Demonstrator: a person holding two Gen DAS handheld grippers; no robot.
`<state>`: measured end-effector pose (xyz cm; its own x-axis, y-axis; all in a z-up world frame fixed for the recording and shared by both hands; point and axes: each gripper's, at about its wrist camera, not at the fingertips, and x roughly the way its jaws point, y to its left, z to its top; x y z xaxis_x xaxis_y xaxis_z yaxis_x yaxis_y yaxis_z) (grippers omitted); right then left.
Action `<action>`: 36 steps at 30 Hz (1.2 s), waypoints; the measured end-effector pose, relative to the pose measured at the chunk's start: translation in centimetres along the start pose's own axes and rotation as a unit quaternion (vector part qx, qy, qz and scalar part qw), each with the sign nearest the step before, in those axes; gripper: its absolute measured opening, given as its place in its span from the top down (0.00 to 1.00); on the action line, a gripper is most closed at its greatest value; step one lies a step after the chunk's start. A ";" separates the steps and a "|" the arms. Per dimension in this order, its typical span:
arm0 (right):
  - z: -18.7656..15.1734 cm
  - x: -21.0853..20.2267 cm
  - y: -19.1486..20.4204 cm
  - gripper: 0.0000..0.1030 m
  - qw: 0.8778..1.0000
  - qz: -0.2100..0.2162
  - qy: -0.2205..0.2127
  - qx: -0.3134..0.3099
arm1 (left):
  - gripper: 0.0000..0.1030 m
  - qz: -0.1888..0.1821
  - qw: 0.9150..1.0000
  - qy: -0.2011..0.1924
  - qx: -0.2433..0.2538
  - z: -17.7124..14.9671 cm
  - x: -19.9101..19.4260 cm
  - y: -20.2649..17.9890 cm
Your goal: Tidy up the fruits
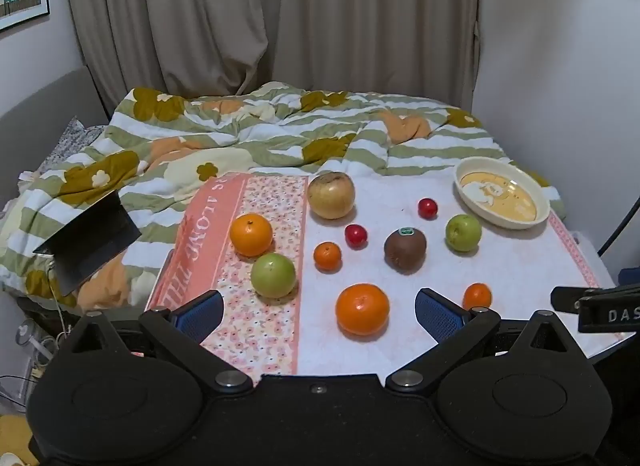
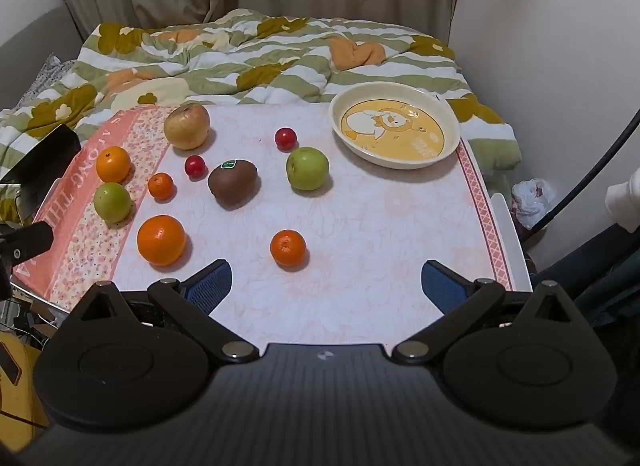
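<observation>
Loose fruit lies on a cloth-covered table (image 2: pixel 360 225): a yellow-brown pear (image 2: pixel 187 125), a brown kiwi (image 2: pixel 232 181), green apples (image 2: pixel 307 168) (image 2: pixel 112 201), big oranges (image 2: pixel 161 240) (image 2: pixel 113 163), small mandarins (image 2: pixel 288 248) (image 2: pixel 161 185) and red cherry-like fruits (image 2: pixel 285 138) (image 2: pixel 195 166). A cream plate (image 2: pixel 448 145) with a yellow cartoon print stands empty at the far right. My left gripper (image 1: pixel 319 310) hovers open over the near edge, a big orange (image 1: pixel 362 308) just ahead of it. My right gripper (image 2: pixel 327 284) is open too, behind the near mandarin.
Behind the table lies a bed with a green-striped flowered quilt (image 1: pixel 256 133) and beige curtains (image 1: pixel 280 17). A dark laptop-like object (image 1: pixel 90 242) sits at the left on the quilt. A white wall (image 2: pixel 560 65) and a black cable (image 2: pixel 592 169) close in on the right.
</observation>
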<state>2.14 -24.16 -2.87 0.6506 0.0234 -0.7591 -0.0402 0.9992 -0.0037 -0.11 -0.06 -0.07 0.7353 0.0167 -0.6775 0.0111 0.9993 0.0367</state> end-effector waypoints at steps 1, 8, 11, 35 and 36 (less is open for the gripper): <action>0.0 0.0 0.0 0.00 1.000 0.000 0.002 0.000 | 0.00 0.000 1.000 0.001 0.002 0.0 -0.1 0.0; 0.0 -0.2 0.1 0.00 1.000 0.001 0.001 0.000 | 0.00 -0.003 1.000 0.006 0.005 0.6 0.0 0.1; 0.0 -0.2 0.2 0.00 1.000 0.000 0.001 -0.001 | 0.00 -0.001 1.000 0.001 -0.004 0.0 0.2 0.2; -0.3 -0.4 0.2 0.00 1.000 0.001 0.004 0.000 | 0.00 -0.003 1.000 -0.001 -0.001 -0.3 0.0 0.0; -0.3 -0.4 0.2 0.00 1.000 0.001 0.004 0.000 | 0.00 -0.003 1.000 -0.001 -0.001 -0.3 0.0 0.0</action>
<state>1.63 -23.98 -2.72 0.6443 0.0260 -0.7643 -0.0425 0.9991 -0.0019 -0.34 -0.04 -0.30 0.7364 0.0115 -0.6765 0.0130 0.9994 0.0311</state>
